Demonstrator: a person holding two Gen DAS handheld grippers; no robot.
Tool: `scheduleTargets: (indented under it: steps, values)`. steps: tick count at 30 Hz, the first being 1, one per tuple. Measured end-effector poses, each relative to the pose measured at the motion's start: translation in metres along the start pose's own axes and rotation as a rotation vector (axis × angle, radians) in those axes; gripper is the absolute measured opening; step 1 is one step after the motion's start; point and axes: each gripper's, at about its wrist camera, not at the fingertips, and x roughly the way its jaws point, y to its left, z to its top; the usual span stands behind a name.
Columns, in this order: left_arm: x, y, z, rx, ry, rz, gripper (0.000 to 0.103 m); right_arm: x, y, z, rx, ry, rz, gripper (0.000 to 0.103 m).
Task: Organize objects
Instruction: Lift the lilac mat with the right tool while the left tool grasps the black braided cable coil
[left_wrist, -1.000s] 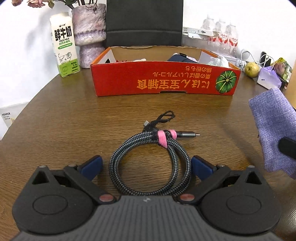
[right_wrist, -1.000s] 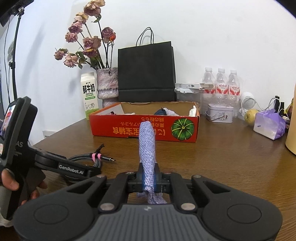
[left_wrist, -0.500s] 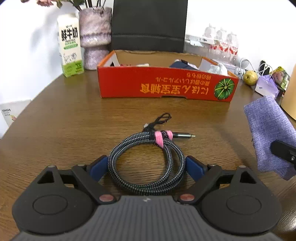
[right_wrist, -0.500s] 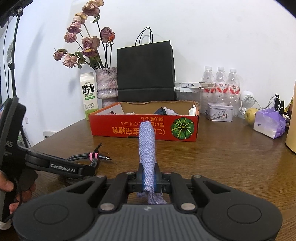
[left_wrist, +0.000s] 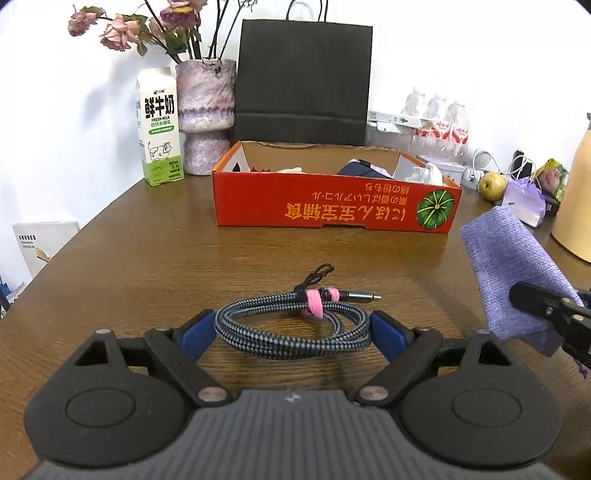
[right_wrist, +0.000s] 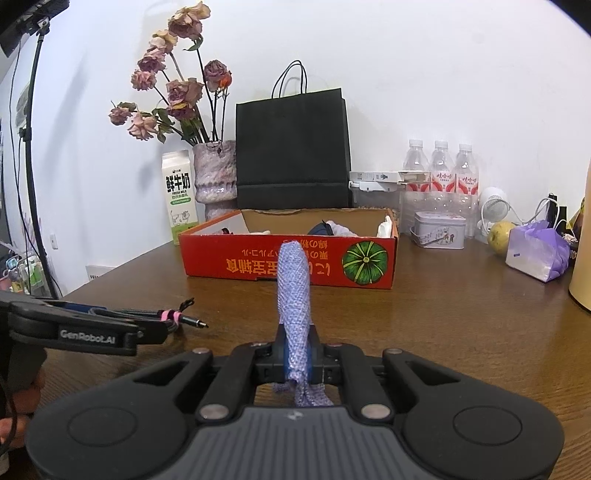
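Left claw (left_wrist: 291, 332) astride coiled cable (left_wrist: 295, 325)

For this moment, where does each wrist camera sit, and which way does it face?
Left wrist: low over the table, facing the red box; open left gripper straddles the coiled cable.
Right wrist: further right, same heading; right gripper clamps the purple cloth; a hand shows at left.
Shared: box, cable, cloth, milk carton.
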Motion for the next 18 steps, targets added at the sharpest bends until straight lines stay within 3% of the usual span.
scheduleTargets:
  steps: [18]
  values:
    - [-0.029,-0.015,0.001,-0.006,-0.088,-0.010,0.089,-0.009,0.004,0.005,-0.016,-0.063,0.001,0.007]
